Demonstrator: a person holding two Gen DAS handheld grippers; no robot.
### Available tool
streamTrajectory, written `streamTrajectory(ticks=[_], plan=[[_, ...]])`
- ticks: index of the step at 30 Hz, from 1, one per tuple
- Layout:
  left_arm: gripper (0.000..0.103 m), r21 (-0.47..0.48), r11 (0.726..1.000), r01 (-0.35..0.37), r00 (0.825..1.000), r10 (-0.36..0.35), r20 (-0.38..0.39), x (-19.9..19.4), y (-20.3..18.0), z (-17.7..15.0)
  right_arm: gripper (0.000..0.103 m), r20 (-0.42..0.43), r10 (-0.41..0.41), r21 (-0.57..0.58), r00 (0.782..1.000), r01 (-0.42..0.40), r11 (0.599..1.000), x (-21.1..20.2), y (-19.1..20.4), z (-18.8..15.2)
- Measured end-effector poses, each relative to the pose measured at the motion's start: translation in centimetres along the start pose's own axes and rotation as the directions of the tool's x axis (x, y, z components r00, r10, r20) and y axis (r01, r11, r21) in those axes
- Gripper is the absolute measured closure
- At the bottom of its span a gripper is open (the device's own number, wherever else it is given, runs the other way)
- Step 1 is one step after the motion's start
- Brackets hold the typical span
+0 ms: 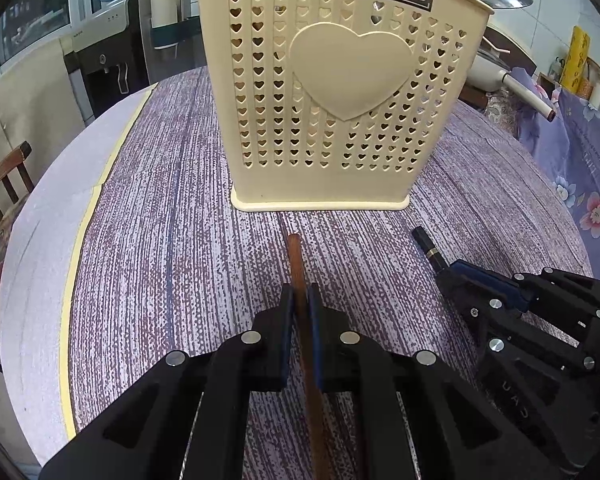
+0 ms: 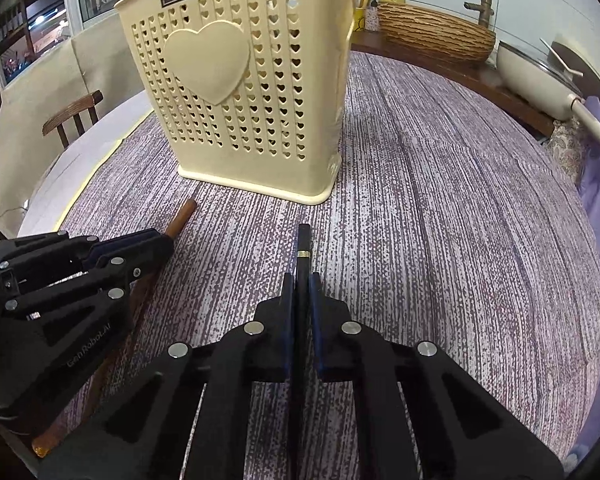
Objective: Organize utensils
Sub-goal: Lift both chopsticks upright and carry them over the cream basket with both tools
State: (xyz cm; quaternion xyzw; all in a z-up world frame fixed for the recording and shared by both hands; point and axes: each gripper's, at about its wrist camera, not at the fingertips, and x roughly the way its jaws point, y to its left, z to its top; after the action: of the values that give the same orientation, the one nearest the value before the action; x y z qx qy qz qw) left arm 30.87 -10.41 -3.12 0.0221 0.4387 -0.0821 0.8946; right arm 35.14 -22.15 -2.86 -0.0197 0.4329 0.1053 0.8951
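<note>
We have our left claw [image 1: 300, 300] pinching a brown chopstick [image 1: 296, 256] and our right claw [image 2: 302, 288] pinching a black chopstick [image 2: 303, 240], both just before the cream holder [image 1: 324, 92] on the bench [image 1: 160, 240]. Gripped near one end, either stick could pivot and miss the holder's rim.

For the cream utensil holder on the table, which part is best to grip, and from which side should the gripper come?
Grip the cream utensil holder by its top rim, coming from above. It stands upright, and its perforated walls look too broad for the jaws, while the rim is a thin edge. Both grippers are occupied now: left gripper holds the brown chopstick, right gripper the black one.
</note>
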Motion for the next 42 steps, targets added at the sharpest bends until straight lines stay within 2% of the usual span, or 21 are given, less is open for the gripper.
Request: streamTrajectory(ticks=[8, 15, 21, 29, 32, 42], plan=[[0.095, -0.047, 0.998, 0.04, 0.999, -0.04, 0.008, -0.4, 1.0, 0.3, 0.095, 0.058, 0.048, 0.067, 0.997, -0.052, 0.996, -2.1, -0.9, 0.0], [0.095, -0.064, 0.993, 0.097, 0.989, -0.089, 0.119, -4.9, 1.6, 1.4, 0.095, 0.172, 0.081, 0.074, 0.982, -0.095, 0.993, -7.0, -1.0, 0.7], [0.095, -0.066, 0.988, 0.137, 0.963, -0.117, 0.241, -9.9, 2.4, 2.0, 0.095, 0.267, 0.119, 0.062, 0.956, -0.14, 0.988, -11.9, -1.2, 1.4], [0.095, -0.063, 0.985, 0.163, 0.922, -0.129, 0.365, -14.8, 3.3, 2.7, 0.095, 0.341, 0.156, 0.018, 0.927, -0.173, 0.985, -17.3, -0.8, 1.9], [0.095, -0.055, 0.985, 0.165, 0.914, -0.132, 0.384, -15.7, 3.2, 2.8, 0.095, 0.351, 0.156, 0.0, 0.923, -0.167, 0.986, -18.5, -0.4, 1.8], [0.095, -0.041, 0.985, 0.165, 0.91, -0.136, 0.391, -16.3, 3.2, 2.3, 0.095, 0.355, 0.171, -0.014, 0.919, -0.177, 0.984, -19.5, 0.0, 1.7]])
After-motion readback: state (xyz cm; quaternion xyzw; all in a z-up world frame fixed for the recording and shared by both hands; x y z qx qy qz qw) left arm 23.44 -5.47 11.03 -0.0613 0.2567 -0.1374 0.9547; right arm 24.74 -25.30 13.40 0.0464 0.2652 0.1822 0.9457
